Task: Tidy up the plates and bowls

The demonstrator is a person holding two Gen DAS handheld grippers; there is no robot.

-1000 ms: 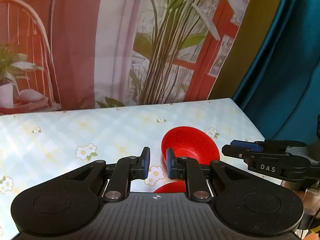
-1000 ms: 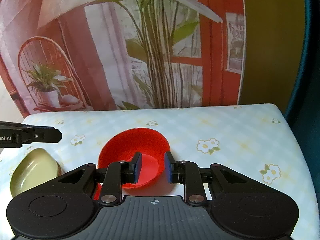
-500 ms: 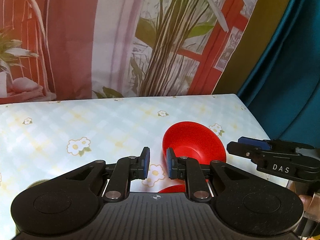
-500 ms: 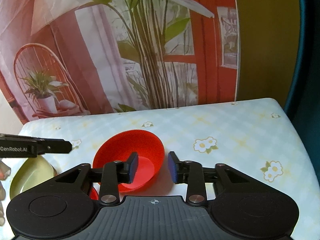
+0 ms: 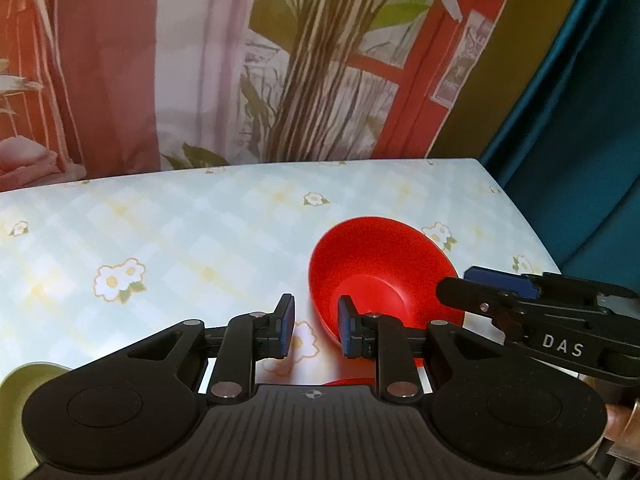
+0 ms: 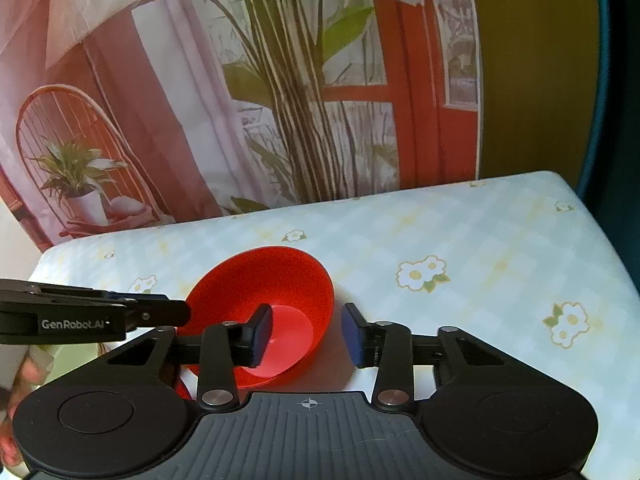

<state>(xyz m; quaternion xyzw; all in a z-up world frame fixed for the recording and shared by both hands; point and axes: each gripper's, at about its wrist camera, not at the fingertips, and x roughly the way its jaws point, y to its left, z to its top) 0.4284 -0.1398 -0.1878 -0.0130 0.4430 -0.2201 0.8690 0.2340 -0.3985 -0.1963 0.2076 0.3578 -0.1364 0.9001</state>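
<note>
A red bowl (image 5: pixel 380 276) (image 6: pixel 272 280) sits tilted on the flowered tablecloth, its opening facing me. My left gripper (image 5: pixel 316 330) is at the bowl's left rim. Its jaws are opening, and only cloth and the rim's edge show in the gap. From the right wrist view it (image 6: pixel 100 314) reaches in from the left, its tip at that rim. My right gripper (image 6: pixel 307 334) is open and straddles the bowl's right wall, one finger inside and one outside, with neither pad pressing. It (image 5: pixel 520 296) also shows at the right of the left wrist view.
A pale green dish (image 5: pixel 16 392) lies at the near left. A second red piece (image 5: pixel 348 381) peeks out under the bowl. The table (image 6: pixel 500 240) ends at a blue curtain (image 5: pixel 580 140) on the right and a printed backdrop behind. A hand (image 6: pixel 24 368) holds the left gripper.
Both grippers have sunk closer to the red bowl. The right gripper's jaws have spread around its right wall, and the left gripper's jaws have widened a little.
</note>
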